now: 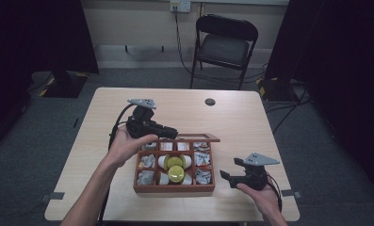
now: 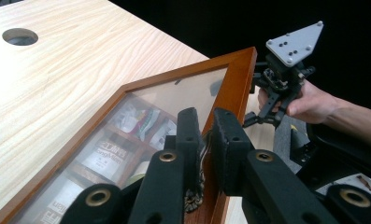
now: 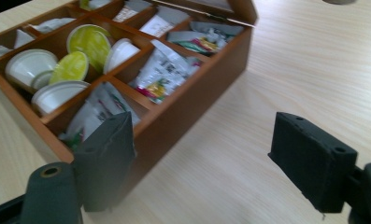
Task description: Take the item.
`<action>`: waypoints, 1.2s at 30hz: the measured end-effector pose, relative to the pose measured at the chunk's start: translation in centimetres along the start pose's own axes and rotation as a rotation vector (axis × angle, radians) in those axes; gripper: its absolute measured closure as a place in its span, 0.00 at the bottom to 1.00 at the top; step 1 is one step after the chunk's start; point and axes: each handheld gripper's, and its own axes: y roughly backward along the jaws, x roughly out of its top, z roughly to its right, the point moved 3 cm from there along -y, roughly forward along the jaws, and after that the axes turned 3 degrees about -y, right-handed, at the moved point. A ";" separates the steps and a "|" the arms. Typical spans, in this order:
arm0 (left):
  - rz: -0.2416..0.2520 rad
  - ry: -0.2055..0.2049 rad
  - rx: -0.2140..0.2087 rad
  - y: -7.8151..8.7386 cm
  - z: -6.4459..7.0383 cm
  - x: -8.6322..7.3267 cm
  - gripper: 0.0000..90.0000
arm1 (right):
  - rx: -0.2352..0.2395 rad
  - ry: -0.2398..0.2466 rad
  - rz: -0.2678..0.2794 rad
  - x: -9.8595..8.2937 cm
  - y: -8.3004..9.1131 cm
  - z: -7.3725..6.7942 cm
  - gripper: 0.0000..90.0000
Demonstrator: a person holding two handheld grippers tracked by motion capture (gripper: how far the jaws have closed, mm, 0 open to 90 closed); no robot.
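Wooden box w/ glass lid is seen mid-table in high view; lid is held raised at rear by left gripper. Left gripper view: jaws are clamped on lid frame. Right gripper view: right gripper is held w/ jaws wide apart beside box, not touching.

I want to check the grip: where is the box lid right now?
In the high view the lid stands raised along the far edge of the wooden box, pinched by the left claw at table centre.
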 end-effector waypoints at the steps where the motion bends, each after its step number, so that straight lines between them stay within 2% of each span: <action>1: -0.001 0.002 -0.003 0.0 0.0 0.0 0.91 | 0.007 0.007 0.001 0.1 -0.1 -0.3 0.24; 2: -0.004 0.003 -0.006 0.0 0.0 0.0 0.91 | 0.028 0.016 -0.005 0.4 -0.5 -1.0 0.25; 7: -0.019 0.002 -0.006 0.0 0.0 0.2 0.91 | 0.066 0.051 -0.019 1.1 -1.5 -2.7 0.27; 12: -0.021 0.000 -0.009 0.0 -0.1 0.3 0.91 | 0.080 0.063 -0.022 1.6 -2.4 -3.9 0.29; 18: -0.019 -0.001 -0.013 0.0 -0.2 0.3 0.91 | 0.129 0.101 -0.045 2.4 -4.5 -6.2 0.31; 19: -0.025 0.010 -0.015 0.0 -0.1 0.2 0.91 | 0.133 0.106 -0.055 2.4 -4.8 -6.6 0.31; 22: -0.032 0.003 -0.003 0.0 0.0 0.2 0.91 | 0.146 0.124 -0.073 2.4 -5.3 -7.4 0.31; 23: -0.035 -0.003 -0.002 -0.1 0.1 0.2 0.91 | 0.156 0.134 -0.073 2.5 -5.7 -8.1 0.31; 28: -0.030 -0.001 -0.005 0.0 0.0 0.2 0.91 | 0.182 0.149 -0.099 2.7 -7.0 -9.3 0.32; 31: -0.026 0.002 -0.007 0.0 0.0 0.3 0.91 | 0.187 0.149 -0.097 2.9 -7.6 -9.7 0.32; 36: -0.018 0.005 -0.009 0.0 -0.2 0.3 0.91 | 0.175 0.167 -0.113 3.3 -8.3 -10.1 0.32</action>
